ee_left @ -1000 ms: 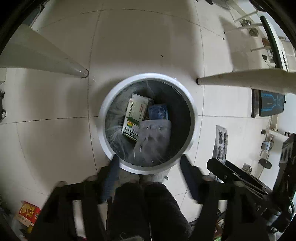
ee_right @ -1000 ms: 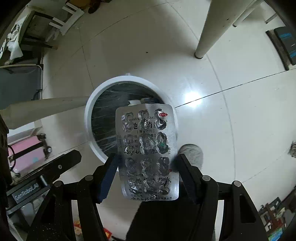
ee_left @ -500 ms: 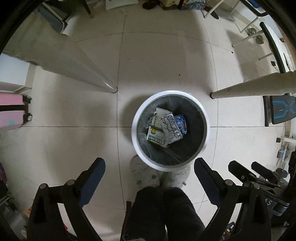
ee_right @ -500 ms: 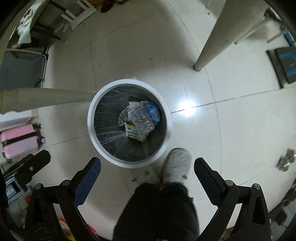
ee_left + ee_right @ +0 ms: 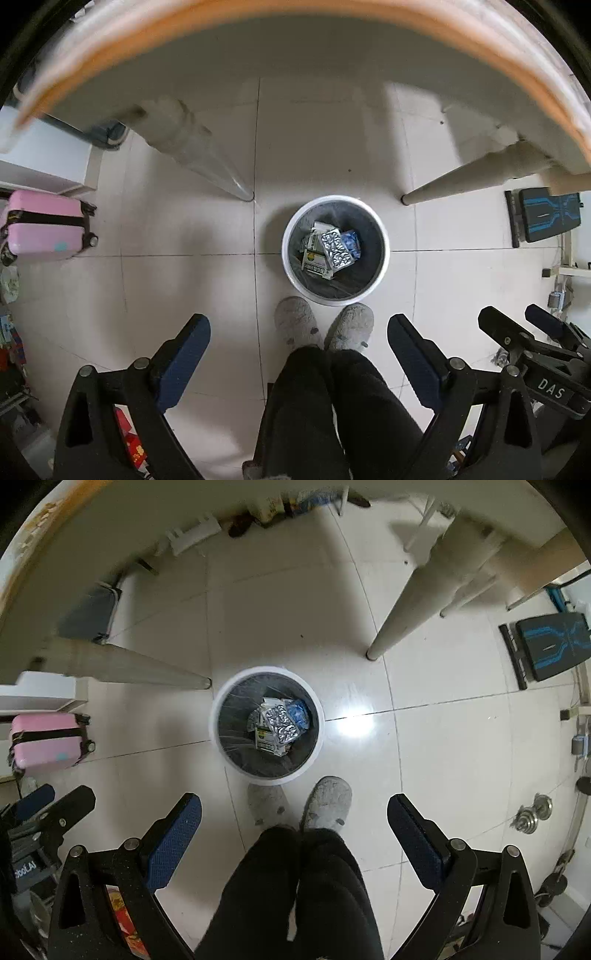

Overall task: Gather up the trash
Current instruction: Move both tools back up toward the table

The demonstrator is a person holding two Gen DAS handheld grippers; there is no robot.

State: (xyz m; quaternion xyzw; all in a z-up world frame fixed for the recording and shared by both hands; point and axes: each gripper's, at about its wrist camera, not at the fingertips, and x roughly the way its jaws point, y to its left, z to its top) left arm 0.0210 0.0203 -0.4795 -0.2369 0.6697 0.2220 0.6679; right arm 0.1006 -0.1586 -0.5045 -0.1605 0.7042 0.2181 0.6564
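A round white trash bin (image 5: 382, 236) with a dark liner stands on the tiled floor, far below both grippers; the right wrist view shows the same bin (image 5: 218, 716). Inside lie a silver blister pack (image 5: 335, 248), a green and white medicine box (image 5: 314, 260) and a blue wrapper (image 5: 352, 242). The blister pack (image 5: 281, 722) tops the pile in the right wrist view too. My left gripper (image 5: 298, 334) points straight down, open, with nothing between its blue pads. My right gripper (image 5: 293, 812) hangs likewise, open and empty.
A person's grey slippers (image 5: 295, 325) and dark trouser legs stand just before the bin. Cream table legs (image 5: 207, 162) (image 5: 402, 620) flank it, with the table edge (image 5: 295, 14) close overhead. A pink suitcase (image 5: 44, 230) stands left, a black and blue board (image 5: 546, 646) right, dumbbell weights (image 5: 532, 814) lower right.
Both grippers opened wide and rose high above the bin. The blister pack left the right gripper and now lies in the bin. The table edge came into view overhead.
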